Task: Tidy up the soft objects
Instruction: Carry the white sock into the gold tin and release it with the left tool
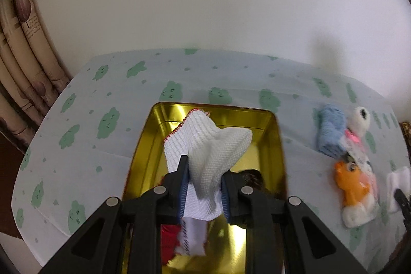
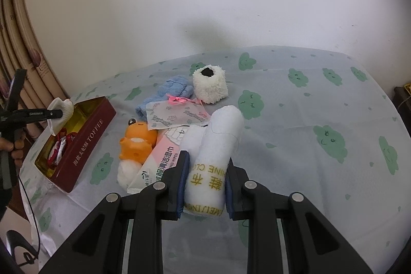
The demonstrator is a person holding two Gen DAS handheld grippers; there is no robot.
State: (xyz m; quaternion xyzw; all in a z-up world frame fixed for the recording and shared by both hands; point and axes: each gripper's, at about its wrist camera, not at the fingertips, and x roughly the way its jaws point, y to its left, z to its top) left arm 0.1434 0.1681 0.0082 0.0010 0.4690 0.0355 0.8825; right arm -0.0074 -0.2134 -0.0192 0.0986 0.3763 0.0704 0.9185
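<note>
Left wrist view: we clamp the left gripper (image 1: 203,179) on a white waffle cloth (image 1: 210,145) above the toffee tin (image 1: 278,143) for dropping in, while the right gripper (image 2: 205,181) pinches a rolled white cloth (image 2: 215,145), ready next.

wall (image 1: 205,4): plain white | curtain (image 1: 25,43): beige, left | tablecloth (image 2: 321,107): green clouds

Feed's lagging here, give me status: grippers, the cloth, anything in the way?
Left gripper shut on white waffle cloth, over toffee tin. Right gripper shut on rolled white cloth. Tin mostly clear.
</note>
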